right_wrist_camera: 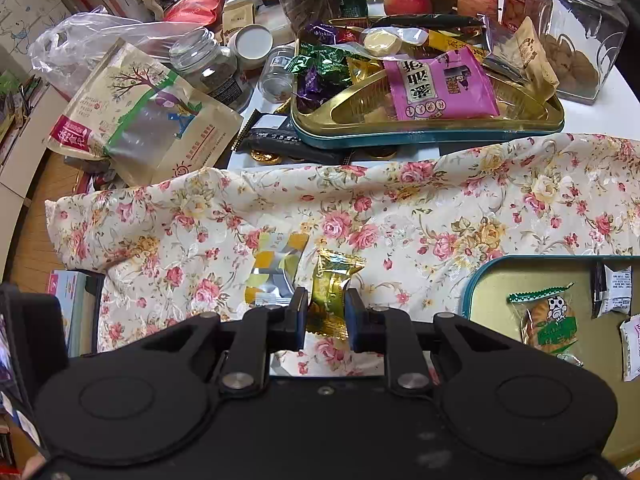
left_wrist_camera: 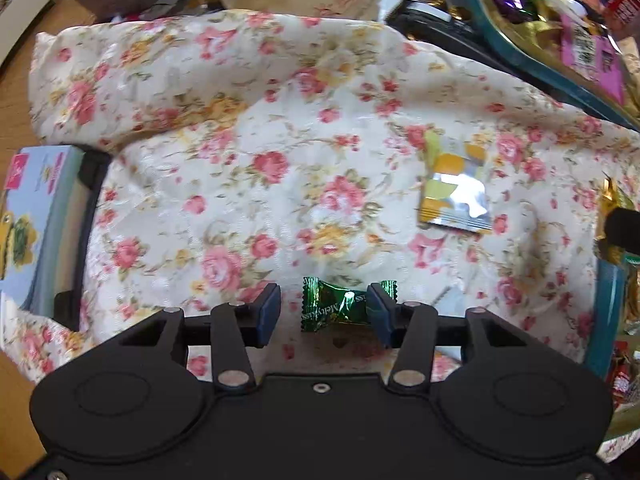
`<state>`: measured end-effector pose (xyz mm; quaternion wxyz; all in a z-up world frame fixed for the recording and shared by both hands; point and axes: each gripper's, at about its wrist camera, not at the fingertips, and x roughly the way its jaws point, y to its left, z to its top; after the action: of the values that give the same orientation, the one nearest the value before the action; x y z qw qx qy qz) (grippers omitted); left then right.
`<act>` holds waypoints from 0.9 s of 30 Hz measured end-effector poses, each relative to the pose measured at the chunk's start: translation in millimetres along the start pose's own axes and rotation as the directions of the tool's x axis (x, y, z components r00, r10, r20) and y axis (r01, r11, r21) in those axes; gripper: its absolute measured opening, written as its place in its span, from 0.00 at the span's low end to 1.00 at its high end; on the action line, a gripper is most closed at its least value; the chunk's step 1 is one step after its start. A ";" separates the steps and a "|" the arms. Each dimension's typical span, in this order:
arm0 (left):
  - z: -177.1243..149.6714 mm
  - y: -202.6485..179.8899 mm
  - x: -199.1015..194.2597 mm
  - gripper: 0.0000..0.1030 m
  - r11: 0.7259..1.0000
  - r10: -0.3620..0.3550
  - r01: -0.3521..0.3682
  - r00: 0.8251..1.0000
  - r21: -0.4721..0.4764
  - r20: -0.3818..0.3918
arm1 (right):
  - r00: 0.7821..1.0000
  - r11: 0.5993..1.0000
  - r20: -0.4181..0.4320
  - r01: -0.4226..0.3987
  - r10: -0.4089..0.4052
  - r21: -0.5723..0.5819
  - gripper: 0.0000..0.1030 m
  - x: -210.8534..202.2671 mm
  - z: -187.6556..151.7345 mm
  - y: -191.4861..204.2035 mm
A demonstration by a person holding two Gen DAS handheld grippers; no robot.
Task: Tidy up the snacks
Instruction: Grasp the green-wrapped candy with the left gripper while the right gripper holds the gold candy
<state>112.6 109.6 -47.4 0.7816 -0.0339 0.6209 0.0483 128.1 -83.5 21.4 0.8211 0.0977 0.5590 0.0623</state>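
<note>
A green wrapped Meltykiss candy (left_wrist_camera: 340, 305) lies on the floral cloth (left_wrist_camera: 248, 128) between the fingers of my left gripper (left_wrist_camera: 326, 313). The jaws stand open around it, with a gap on the left side. My right gripper (right_wrist_camera: 326, 318) is shut on a gold-wrapped snack (right_wrist_camera: 332, 292) just above the floral cloth (right_wrist_camera: 440, 208). A yellow and silver sachet (left_wrist_camera: 454, 196) lies on the cloth ahead of the left gripper; it also shows in the right wrist view (right_wrist_camera: 274, 270), left of the gold snack.
A teal tin tray (right_wrist_camera: 472, 292) with a green-packed biscuit (right_wrist_camera: 550, 322) sits at right. A second teal tray (right_wrist_camera: 400, 136) heaped with candies stands behind the cloth, with jars, bags and apples beyond. A light blue box (left_wrist_camera: 32, 220) lies at left.
</note>
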 end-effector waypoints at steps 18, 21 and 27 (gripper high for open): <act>-8.0 2.0 0.0 0.52 0.994 -0.040 0.036 0.999 0.104 0.036 | 1.000 1.000 0.013 -0.011 0.011 0.007 0.21 -8.2 -1.3 -5.6; -7.8 -1.4 4.1 0.52 0.994 -0.006 0.001 0.999 0.108 0.051 | 1.000 1.000 0.014 -0.008 0.008 0.007 0.21 -8.5 -1.5 -5.9; -3.6 3.5 5.3 0.23 0.998 -0.051 0.049 0.998 0.048 0.035 | 1.000 1.000 0.012 -0.010 0.010 0.010 0.21 -8.3 -1.3 -7.1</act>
<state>109.8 112.9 -53.3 0.7943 -0.0300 0.6066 0.0145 123.8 -92.1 26.8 0.8237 0.1048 0.5537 0.0631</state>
